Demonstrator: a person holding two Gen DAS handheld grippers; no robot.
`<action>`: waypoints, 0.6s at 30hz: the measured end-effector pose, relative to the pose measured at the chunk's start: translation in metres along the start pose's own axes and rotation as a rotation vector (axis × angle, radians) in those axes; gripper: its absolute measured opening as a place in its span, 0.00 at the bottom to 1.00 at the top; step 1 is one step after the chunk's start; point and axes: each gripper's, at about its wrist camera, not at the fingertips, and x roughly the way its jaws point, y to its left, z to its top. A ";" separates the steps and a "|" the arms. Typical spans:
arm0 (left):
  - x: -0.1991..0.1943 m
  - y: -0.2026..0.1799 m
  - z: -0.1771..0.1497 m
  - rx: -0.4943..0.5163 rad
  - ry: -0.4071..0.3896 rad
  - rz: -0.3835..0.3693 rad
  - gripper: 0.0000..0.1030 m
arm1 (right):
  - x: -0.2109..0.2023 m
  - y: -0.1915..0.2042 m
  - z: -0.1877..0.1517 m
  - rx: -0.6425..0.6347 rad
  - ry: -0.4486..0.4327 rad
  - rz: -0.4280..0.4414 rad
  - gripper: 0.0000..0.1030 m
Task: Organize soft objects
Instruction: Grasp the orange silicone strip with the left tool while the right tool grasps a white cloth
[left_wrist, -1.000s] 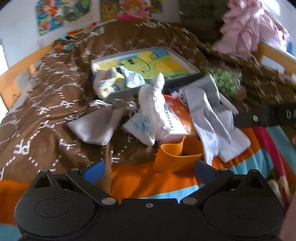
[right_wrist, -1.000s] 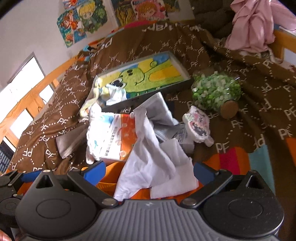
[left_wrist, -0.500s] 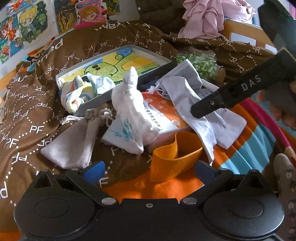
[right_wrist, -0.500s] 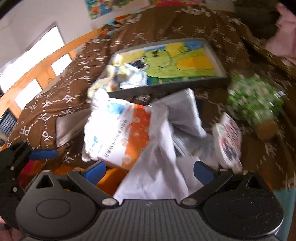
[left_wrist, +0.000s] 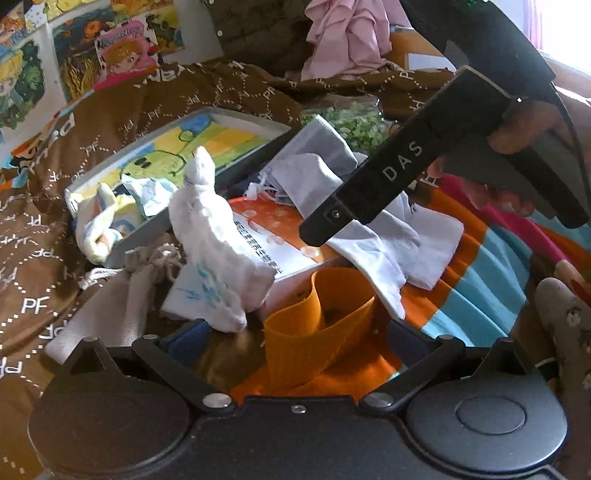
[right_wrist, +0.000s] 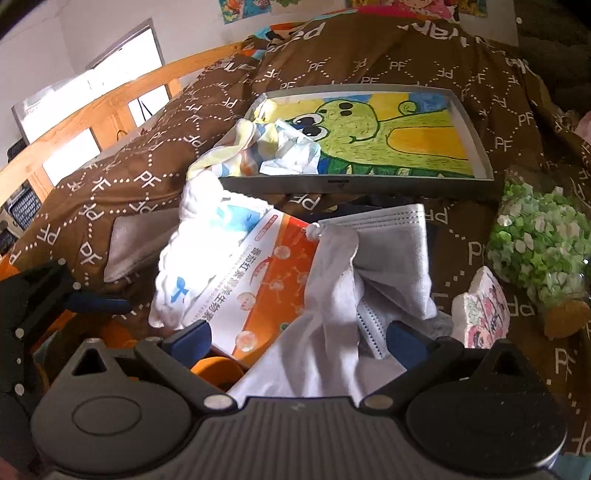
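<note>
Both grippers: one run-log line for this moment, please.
left gripper: open, orange band between fingers | right gripper: open over white cloth | tray: two cloths inside

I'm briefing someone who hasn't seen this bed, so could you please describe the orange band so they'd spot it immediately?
Start at the grey tray with the green cartoon drawing on the brown blanket, then come down past the orange-and-white box. Just in front of it stands the orange band, curled into an open loop; it is the only plain orange piece among white and grey cloths.
</note>
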 end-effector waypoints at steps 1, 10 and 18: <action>0.002 0.000 0.000 -0.002 0.007 -0.004 0.95 | 0.001 0.001 0.000 -0.001 -0.001 0.004 0.98; 0.008 0.005 -0.001 -0.038 0.043 -0.042 0.82 | 0.007 0.006 -0.001 -0.020 0.018 0.007 0.89; 0.015 0.015 0.000 -0.111 0.113 -0.041 0.73 | 0.012 0.010 -0.006 -0.033 0.087 0.012 0.80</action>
